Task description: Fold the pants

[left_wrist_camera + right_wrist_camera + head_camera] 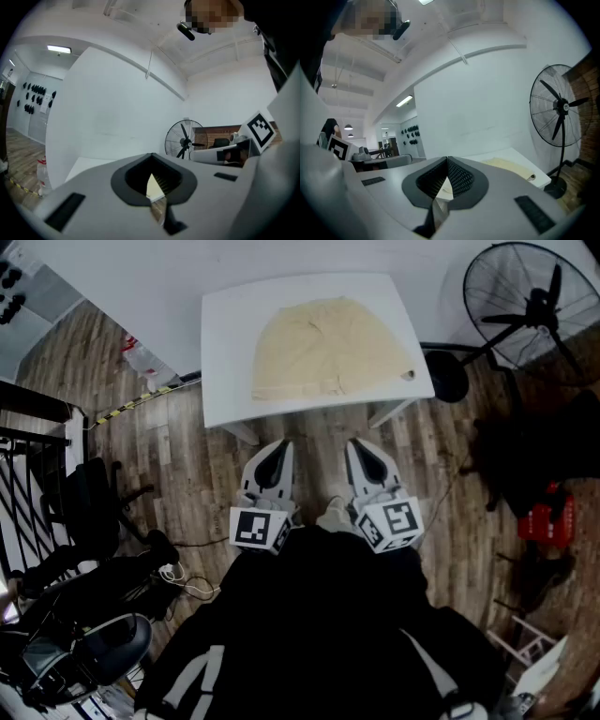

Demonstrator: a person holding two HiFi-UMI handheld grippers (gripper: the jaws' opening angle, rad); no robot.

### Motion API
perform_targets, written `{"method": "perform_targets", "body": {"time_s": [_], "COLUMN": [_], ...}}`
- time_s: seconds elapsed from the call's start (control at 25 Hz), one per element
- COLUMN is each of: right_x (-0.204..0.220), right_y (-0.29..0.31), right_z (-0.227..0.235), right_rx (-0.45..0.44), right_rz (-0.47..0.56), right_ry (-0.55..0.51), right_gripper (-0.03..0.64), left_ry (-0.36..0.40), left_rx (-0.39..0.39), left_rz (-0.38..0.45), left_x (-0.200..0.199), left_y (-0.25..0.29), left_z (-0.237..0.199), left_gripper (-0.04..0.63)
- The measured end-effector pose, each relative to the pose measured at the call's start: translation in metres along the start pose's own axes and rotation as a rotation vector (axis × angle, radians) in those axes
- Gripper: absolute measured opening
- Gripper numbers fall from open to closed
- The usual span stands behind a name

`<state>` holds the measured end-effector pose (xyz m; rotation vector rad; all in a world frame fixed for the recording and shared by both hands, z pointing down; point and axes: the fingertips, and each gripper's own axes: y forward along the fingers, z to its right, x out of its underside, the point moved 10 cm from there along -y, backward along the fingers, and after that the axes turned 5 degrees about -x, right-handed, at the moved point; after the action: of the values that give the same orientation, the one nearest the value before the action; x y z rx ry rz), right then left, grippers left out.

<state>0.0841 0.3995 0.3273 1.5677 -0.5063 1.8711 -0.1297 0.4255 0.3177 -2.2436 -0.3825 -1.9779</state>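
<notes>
On white rectangular bench (225,343), cream fabric pants (323,348) are laid flat. Short of it, left claw (279,451) and right claw (360,451) are held clenched, empty.

Cream pants (323,350) lie spread flat on the white table (225,343).

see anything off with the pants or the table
Nothing stands out. The cream pants lie flat, wholly on the white table. The left gripper and right gripper are shut and empty, short of it.

Matt cloth pants (323,351); smooth table (225,343); wood floor (178,446).
</notes>
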Motion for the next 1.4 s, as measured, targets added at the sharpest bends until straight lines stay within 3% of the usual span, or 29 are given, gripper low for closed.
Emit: {"method": "perform_targets", "body": {"time_s": [0.2,0.44,0.8,1.08,1.4], "right_x": [-0.005,-0.009,-0.005,0.002,-0.007], "right_y": [-0.01,-0.009,-0.002,0.064,0.143], "right_z": [0.016,0.039,0.066,0.086,0.094], "right_rx": [-0.019,-0.063,-0.131,-0.175,-0.201], "right_rz": [0.008,0.014,0.003,-0.04,-0.097], "right_ry": [0.015,0.012,0.061,0.049,0.013], "right_gripper": [0.005,0.005,0.005,0.005,0.005], "left_ry": [0.036,0.052,0.049,0.0,-0.026], "left_rx": [-0.011,-0.018,-0.087,-0.163,-0.196], "left_rz": [-0.043,-0.034,-0.083,-0.139,-0.164], "left_x": [0.006,0.007,0.018,0.036,0.045], "left_y": [0.002,0.022,0.037,0.076,0.118], "left_z": [0.016,0.037,0.052,0.01,-0.043], "left_gripper": [0.003,0.003,0.003,0.002,0.003]}}
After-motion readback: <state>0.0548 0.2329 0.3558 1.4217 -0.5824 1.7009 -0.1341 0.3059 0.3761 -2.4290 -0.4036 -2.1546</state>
